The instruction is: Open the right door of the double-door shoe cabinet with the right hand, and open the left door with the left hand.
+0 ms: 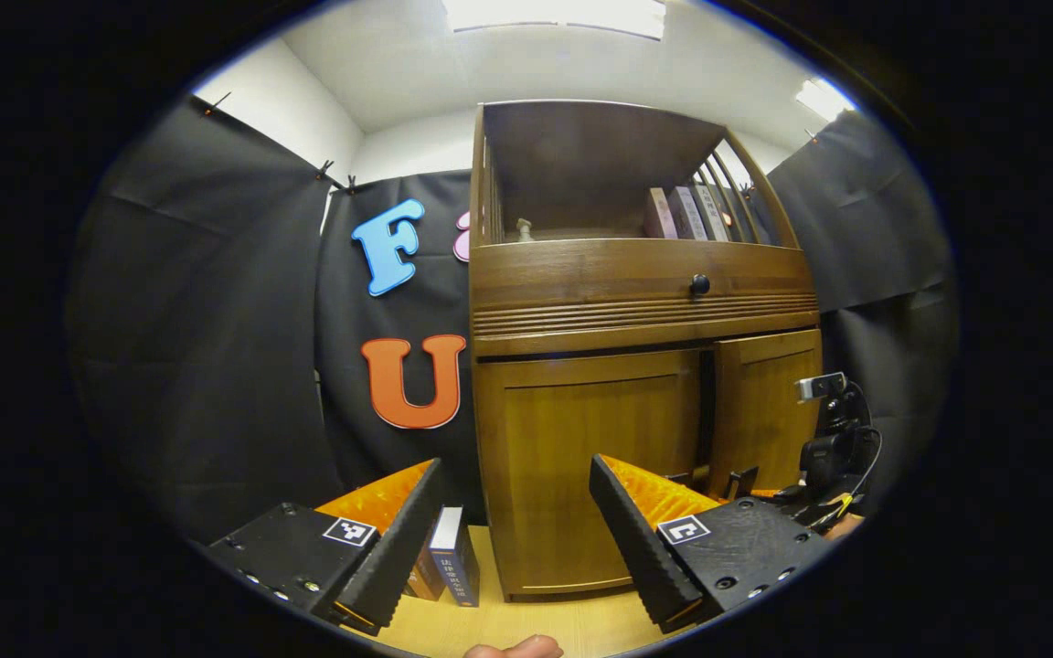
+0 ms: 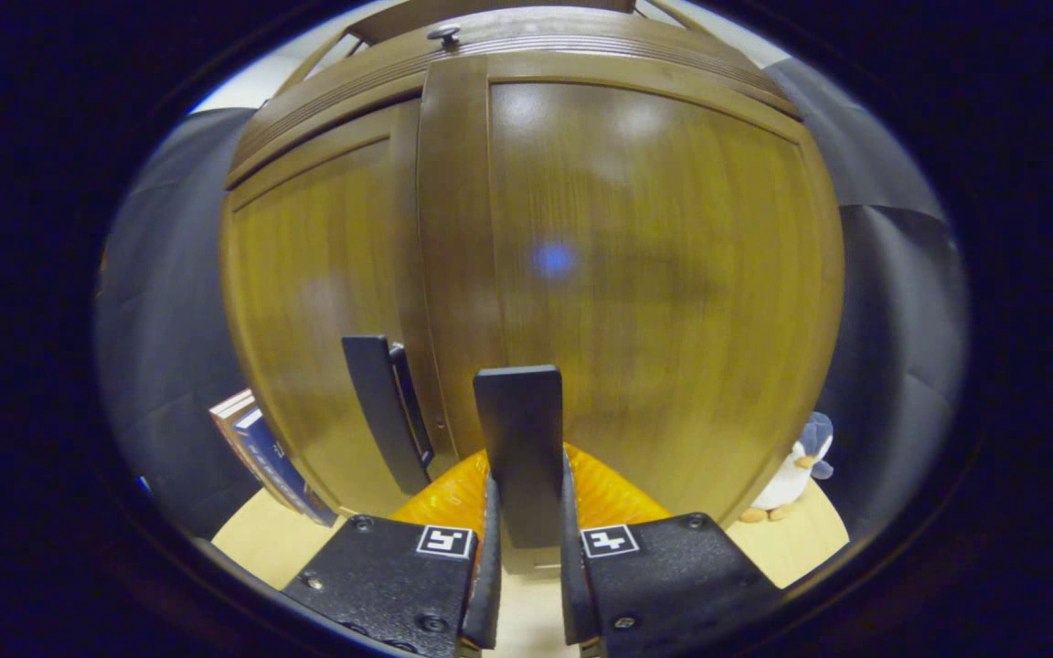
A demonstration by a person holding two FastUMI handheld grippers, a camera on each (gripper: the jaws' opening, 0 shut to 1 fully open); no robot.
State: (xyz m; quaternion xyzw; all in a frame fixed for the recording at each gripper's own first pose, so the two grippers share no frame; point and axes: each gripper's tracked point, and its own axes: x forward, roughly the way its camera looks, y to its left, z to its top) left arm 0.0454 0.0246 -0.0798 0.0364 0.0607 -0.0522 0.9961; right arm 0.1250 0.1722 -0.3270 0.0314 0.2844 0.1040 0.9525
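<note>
The wooden shoe cabinet [image 1: 636, 320] stands ahead, with two lower doors under a drawer. My left gripper [image 1: 517, 539] is open, a short way in front of the left door [image 1: 581, 457], touching nothing. In the right gripper view, my right gripper [image 2: 526, 493] is shut on the dark upright handle [image 2: 519, 429] of the right door [image 2: 654, 274]. That door's edge stands slightly out from the left door [image 2: 316, 274], whose own handle [image 2: 385, 411] is free. The right gripper [image 1: 764, 489] also shows at the right door [image 1: 764, 411], with a dark gap between the doors.
Books [image 1: 453, 557] stand on the wooden floor left of the cabinet, also seen as books [image 2: 261, 457]. A penguin plush toy [image 2: 796, 480] sits to the cabinet's right. The upper shelf holds more books [image 1: 686, 215]. A thumb [image 1: 513, 649] shows at the bottom edge.
</note>
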